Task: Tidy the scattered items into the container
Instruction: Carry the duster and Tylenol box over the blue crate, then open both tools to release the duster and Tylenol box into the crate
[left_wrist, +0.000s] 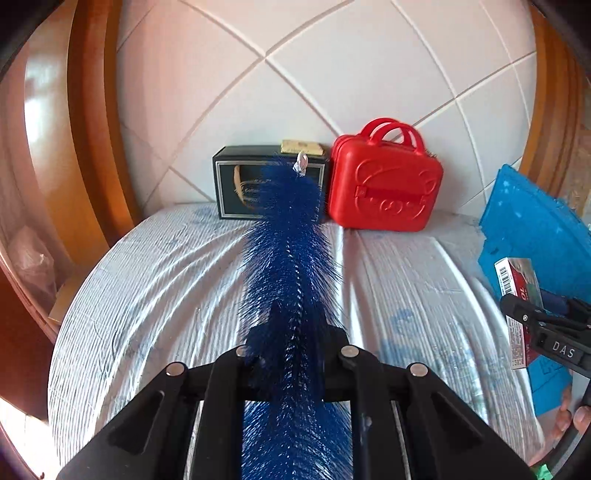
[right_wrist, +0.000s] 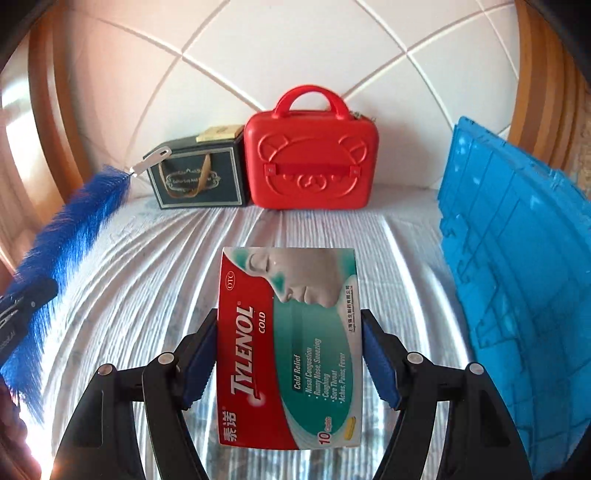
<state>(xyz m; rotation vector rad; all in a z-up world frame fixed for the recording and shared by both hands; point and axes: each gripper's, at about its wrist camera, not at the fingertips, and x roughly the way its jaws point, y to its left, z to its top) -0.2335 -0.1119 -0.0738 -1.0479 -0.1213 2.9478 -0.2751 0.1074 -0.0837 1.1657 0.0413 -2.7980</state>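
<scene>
Held crosswise in the right gripper (right_wrist: 288, 354): a medicine box (right_wrist: 290, 347), lifted clear of the white cloth (right_wrist: 147, 280), long axis running from six to twelve o'clock, straight out from the jaws. Clamped on both long edges by blue pads (right_wrist: 197, 369), so closed on the box. Lay the blue crate (right_wrist: 517, 258) at two to three o'clock from that box, just beside it, wall tilted toward the lens; likely the container, and nearer to the right hand than to the left.

Gripped by the left gripper (left_wrist: 291, 362): a blue brush (left_wrist: 288, 258), bristles bunched between the jaws, stem pointing to twelve o'clock with a small metal loop at the far tip. Seen from the left wrist, stood the crate far off at three o'clock, past the other gripper, so a longer swing judged for the brush.

Further out, at twelve o'clock against the tiled wall: a red case (right_wrist: 312, 166) and a dark gift box (right_wrist: 199, 177), touching side by side.

Hidden: the crate's opening and floor, cut off by the frame in both views, so not possible to tell what already sat inside. Brush handle also out of sight below the jaws.
</scene>
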